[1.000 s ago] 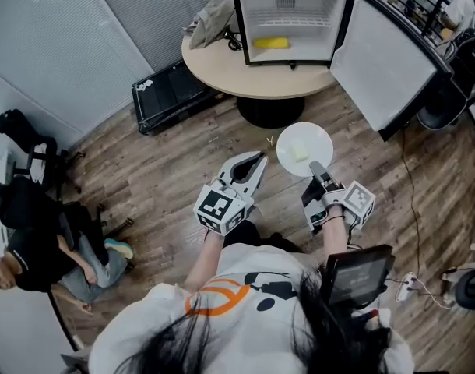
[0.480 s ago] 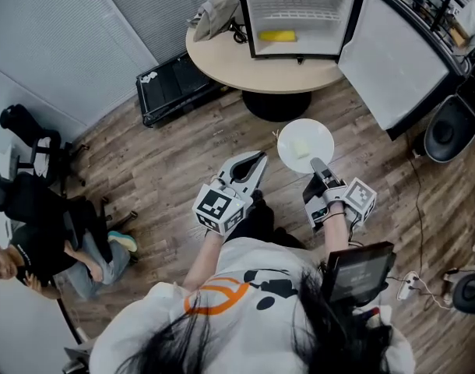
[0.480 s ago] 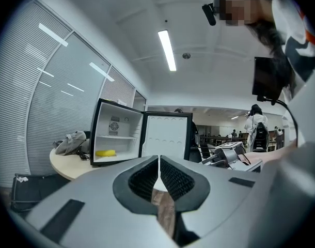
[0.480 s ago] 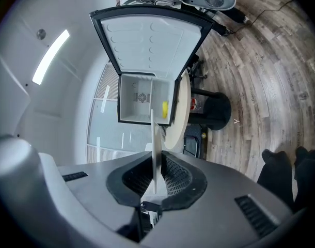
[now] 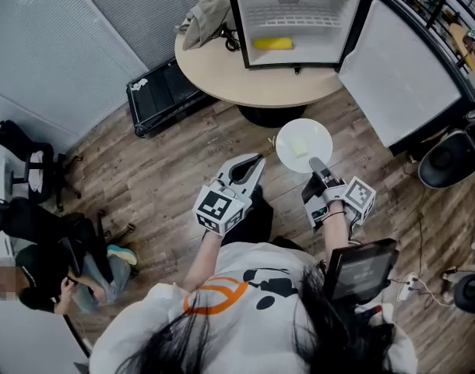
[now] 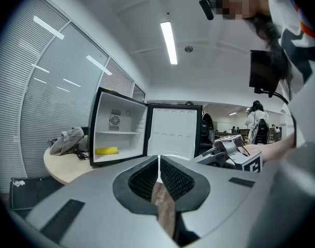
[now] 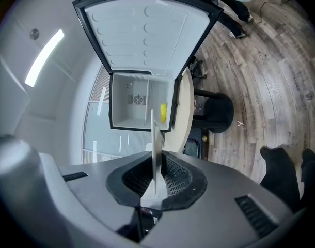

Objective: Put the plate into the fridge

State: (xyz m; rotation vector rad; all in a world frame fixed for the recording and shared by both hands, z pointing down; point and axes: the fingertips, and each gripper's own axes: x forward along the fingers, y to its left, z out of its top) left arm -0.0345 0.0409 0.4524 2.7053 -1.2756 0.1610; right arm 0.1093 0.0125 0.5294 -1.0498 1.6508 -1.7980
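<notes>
A white plate (image 5: 304, 145) with a pale yellow piece on it hangs over the wood floor, and my right gripper (image 5: 320, 167) is shut on its near rim. In the right gripper view the plate (image 7: 154, 138) stands edge-on between the pads. My left gripper (image 5: 254, 163) floats beside it to the left, shut with nothing in it; its tips (image 6: 158, 161) meet. Ahead, the small fridge (image 5: 293, 18) stands open on a round table (image 5: 222, 72), its door (image 5: 401, 72) swung right. A yellow item (image 5: 272, 44) lies inside.
A grey garment (image 5: 202, 14) lies on the table left of the fridge. The table's black pedestal (image 5: 272, 115) stands just beyond the plate. A black case (image 5: 163, 92) lies on the floor at left, a seated person (image 5: 54, 275) lower left, a chair (image 5: 448, 158) at right.
Both grippers and the plate have come a little nearer the table and fridge. The grip on the plate is unchanged, and the left gripper stays shut.
</notes>
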